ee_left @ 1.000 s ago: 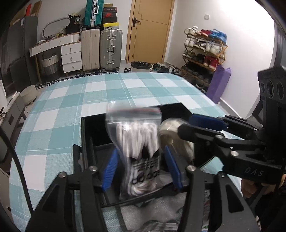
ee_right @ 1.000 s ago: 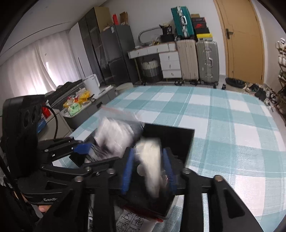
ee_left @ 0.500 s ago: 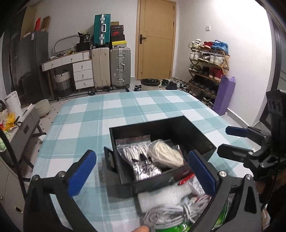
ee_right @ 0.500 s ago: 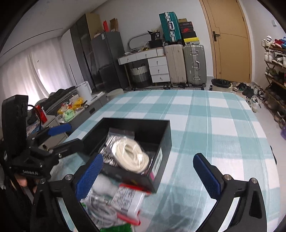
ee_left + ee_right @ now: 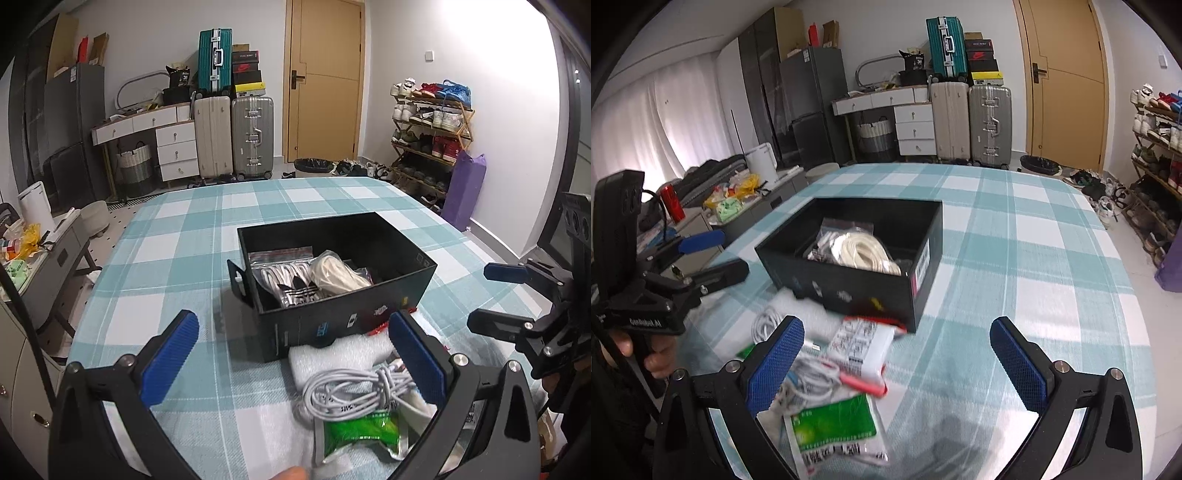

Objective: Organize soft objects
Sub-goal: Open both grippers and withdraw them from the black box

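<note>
A black box [image 5: 402, 291] [image 5: 846, 291] stands on the checked table. Inside lie a clear bag of striped socks [image 5: 291, 280] and a bagged coil of cream cord [image 5: 338, 275] [image 5: 862, 251]. In front of the box lies a pile: white foam [image 5: 332, 350], a coiled white cable [image 5: 354, 391] [image 5: 805, 380], a green packet [image 5: 362, 432] [image 5: 834, 424] and a white pouch with a red strip [image 5: 862, 347]. My left gripper [image 5: 295, 354] is open and empty above the pile. My right gripper [image 5: 897, 365] is open and empty, also near the pile.
The teal checked tablecloth [image 5: 177, 266] reaches far beyond the box. Suitcases [image 5: 232, 136], a drawer unit and a door stand at the back wall. A shoe rack [image 5: 428, 136] stands at the right. A side cabinet with clutter [image 5: 731, 203] is left of the table.
Both grippers held bags inside the box a second ago. They opened, left the sock bag and cord bag in the box, and drew back toward the pile.
</note>
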Tool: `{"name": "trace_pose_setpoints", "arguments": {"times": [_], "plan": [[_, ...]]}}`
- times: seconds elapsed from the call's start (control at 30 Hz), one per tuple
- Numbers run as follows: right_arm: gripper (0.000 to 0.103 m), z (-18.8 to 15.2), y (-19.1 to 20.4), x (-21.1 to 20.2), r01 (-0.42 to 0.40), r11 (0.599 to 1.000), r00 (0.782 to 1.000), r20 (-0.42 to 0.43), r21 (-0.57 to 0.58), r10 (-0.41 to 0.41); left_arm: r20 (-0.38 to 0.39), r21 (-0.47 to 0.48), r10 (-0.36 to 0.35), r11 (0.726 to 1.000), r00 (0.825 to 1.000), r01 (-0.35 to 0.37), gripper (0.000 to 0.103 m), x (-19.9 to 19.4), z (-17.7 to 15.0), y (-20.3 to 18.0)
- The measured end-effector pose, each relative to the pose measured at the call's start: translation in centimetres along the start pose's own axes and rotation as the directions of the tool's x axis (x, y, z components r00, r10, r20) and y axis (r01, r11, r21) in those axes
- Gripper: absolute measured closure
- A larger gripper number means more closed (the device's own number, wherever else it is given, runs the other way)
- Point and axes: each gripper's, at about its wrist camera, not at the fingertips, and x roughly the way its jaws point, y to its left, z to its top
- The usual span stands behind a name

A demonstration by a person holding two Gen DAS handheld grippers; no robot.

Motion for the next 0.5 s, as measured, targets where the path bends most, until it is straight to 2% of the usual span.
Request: {"name": "trace_pose_setpoints", "arguments": {"times": [0.5], "plan": [[0.001, -2.9, 1.6, -1.1, 0.024, 0.999, 0.999, -0.043, -0.037, -0.026, -0.024, 0.015, 0.012, 1.000, 1.000, -0.011, 0.000, -1.3, -3.0, 0.3]]}}
